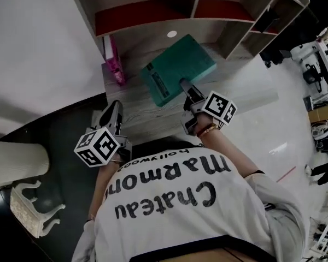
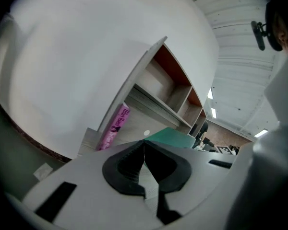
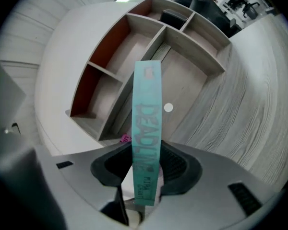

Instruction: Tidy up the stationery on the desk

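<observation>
Teal hardcover book is pinched across its covers by right gripper, long axis pointing straight ahead toward wooden shelf unit. Left gripper is pressed together, empty.

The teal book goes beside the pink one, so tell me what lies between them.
Nothing: the head view shows only bare desk between pink book and teal book, which the right gripper holds. The white dot sits farther back.
</observation>
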